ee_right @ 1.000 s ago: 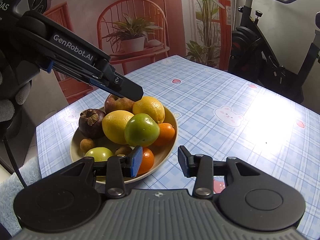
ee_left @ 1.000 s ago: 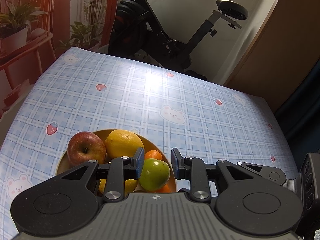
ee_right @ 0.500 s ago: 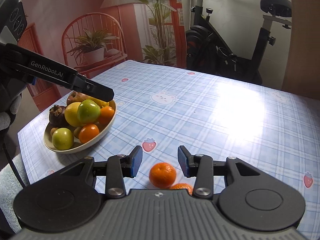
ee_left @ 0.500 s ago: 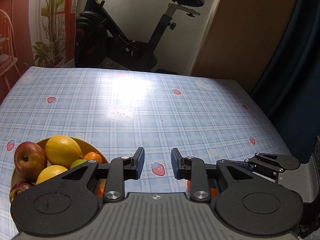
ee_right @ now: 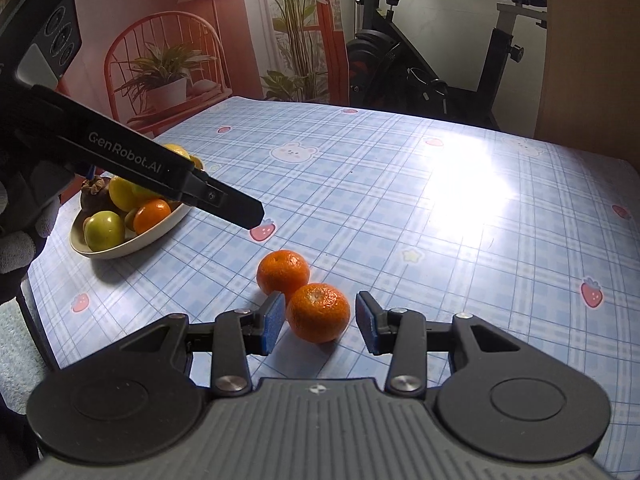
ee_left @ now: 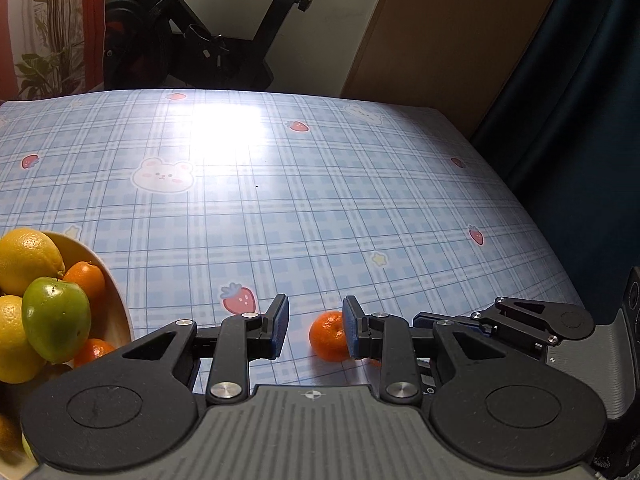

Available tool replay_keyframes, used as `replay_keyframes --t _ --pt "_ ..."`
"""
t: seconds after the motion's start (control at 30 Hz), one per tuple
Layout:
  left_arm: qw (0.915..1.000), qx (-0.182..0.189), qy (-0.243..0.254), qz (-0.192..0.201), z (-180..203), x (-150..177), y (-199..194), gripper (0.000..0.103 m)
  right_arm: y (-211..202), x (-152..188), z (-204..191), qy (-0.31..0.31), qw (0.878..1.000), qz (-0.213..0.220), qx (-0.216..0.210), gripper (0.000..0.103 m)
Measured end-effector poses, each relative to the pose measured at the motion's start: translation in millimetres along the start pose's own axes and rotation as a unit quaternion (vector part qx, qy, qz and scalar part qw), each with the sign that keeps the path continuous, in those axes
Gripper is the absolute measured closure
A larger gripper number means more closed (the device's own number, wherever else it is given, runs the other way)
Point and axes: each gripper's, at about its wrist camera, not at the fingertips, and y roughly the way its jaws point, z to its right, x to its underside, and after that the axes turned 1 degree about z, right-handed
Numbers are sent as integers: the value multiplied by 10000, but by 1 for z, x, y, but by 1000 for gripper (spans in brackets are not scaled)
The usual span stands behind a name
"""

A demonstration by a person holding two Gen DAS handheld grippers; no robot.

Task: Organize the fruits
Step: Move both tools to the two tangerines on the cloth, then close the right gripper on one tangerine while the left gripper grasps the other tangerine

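While a patch of glare lies across its far half, the blue checked counter [ee_right: 440,240], printed with strawberries and bears, fills both views, and a black exercise bike [ee_right: 420,72] stands beyond its far edge. The right claw [ee_right: 320,312] reaches in over the near edge, angled down; its blue pads stand on either side of the nearer tangerine [ee_right: 318,312] with a sliver of space showing on each side, so it is released and grips nothing. The left claw [ee_left: 315,320] comes in from the left edge and hangs above the counter with its tip over a strawberry print, between the bowl and the loose fruit; its jaws are a narrow way apart and empty, so it too is released. A cream bowl [ee_right: 120,250] sits close to the left edge, heaped with fruit: lemons [ee_left: 28,260], a green apple [ee_left: 56,326], a second green apple [ee_right: 105,230], a dark mangosteen [ee_right: 94,196] and small oranges [ee_right: 152,214]. The nearer tangerine rests on the counter toward the near edge, well apart from the bowl. The farther tangerine [ee_right: 283,272] lies just behind it, toward the bowl; they look to be touching or nearly so.
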Motion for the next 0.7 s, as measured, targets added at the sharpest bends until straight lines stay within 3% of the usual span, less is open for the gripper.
replay_keyframes --t 0.33,0.5,0.7 --pt "9999 -133 -20 -73 -5 -1 7 72 9 4 7 102 9998 -49 -146 62" --pt "10000 -18 -20 -64 -2 0 7 72 3 6 14 236 9997 50 -69 62" --pt "9998 58 125 -157 8 8 16 60 -10 6 31 520 9983 219 119 62"
